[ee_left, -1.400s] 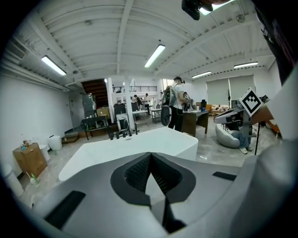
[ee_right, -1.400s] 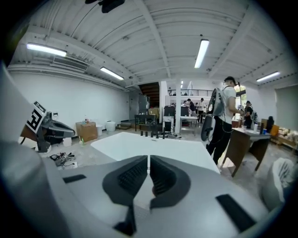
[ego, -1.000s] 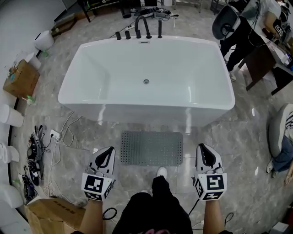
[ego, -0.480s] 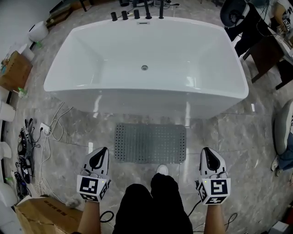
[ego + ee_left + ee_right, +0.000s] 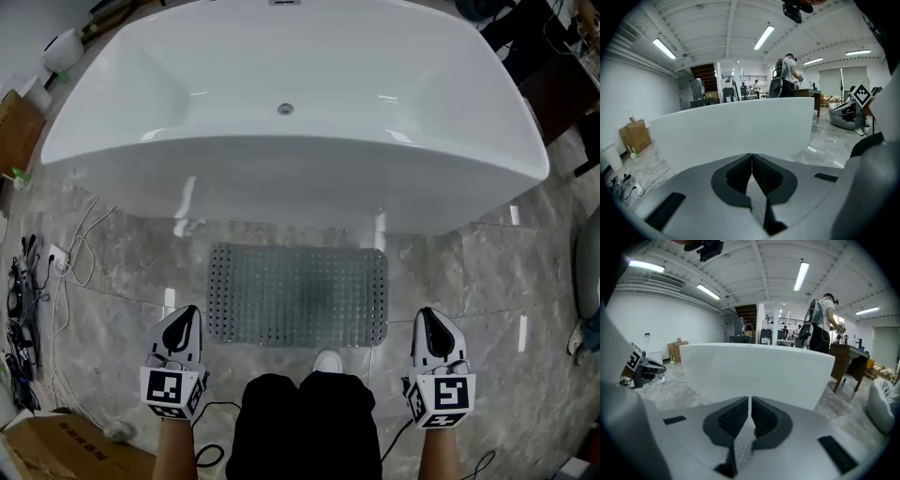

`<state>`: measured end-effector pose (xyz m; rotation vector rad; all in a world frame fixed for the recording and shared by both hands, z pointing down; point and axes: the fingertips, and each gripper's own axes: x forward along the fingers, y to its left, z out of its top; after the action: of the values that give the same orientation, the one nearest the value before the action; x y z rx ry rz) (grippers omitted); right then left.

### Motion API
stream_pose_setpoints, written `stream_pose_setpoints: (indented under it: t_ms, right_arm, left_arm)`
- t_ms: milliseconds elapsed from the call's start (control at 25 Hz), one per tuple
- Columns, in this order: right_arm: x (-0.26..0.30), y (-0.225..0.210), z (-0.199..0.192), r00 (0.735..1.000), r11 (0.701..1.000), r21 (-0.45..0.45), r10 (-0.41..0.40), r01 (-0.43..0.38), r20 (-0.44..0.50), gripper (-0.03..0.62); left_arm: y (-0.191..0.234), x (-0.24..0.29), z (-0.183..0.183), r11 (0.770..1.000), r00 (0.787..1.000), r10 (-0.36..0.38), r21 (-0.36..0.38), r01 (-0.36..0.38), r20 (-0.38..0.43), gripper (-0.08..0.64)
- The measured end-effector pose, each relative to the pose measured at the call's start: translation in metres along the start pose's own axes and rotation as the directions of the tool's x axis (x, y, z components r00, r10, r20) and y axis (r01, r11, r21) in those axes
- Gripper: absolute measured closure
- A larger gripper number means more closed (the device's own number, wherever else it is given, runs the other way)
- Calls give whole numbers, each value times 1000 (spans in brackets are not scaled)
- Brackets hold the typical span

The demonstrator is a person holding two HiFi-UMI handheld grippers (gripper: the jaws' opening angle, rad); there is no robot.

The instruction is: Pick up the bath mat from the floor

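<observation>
A grey perforated bath mat [image 5: 298, 294] lies flat on the marble floor in front of the white bathtub [image 5: 291, 178]. My left gripper [image 5: 185, 317] hangs just off the mat's near left corner, shut and empty. On the other side, my right gripper [image 5: 427, 319] is held past the mat's near right corner, also shut with nothing in it. Both gripper views look level at the tub's white outer wall [image 5: 736, 126] [image 5: 759, 369], jaws [image 5: 751, 157] [image 5: 749, 401] pressed together; the mat is out of sight there.
Cables and a power strip [image 5: 37, 272] trail along the floor at the left, with a cardboard box [image 5: 56, 450] at the bottom left. My legs and a white shoe [image 5: 327, 361] stand at the mat's near edge. People and desks [image 5: 820, 329] are behind the tub.
I have stepped closer to the tub: the mat and the tub have grown and slid down the head view. Both grippers stay shut and have come nearer the mat's corners.
</observation>
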<state>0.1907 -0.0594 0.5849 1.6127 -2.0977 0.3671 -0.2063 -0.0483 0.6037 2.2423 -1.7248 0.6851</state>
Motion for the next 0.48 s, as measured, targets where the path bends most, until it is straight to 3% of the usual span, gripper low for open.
stream_pose_setpoints:
  t_ms: [480]
  right_arm:
    - [110, 11, -185, 998, 1000, -3, 14, -14, -56, 568]
  left_arm:
    - [1, 102, -187, 999, 998, 32, 33, -30, -46, 552]
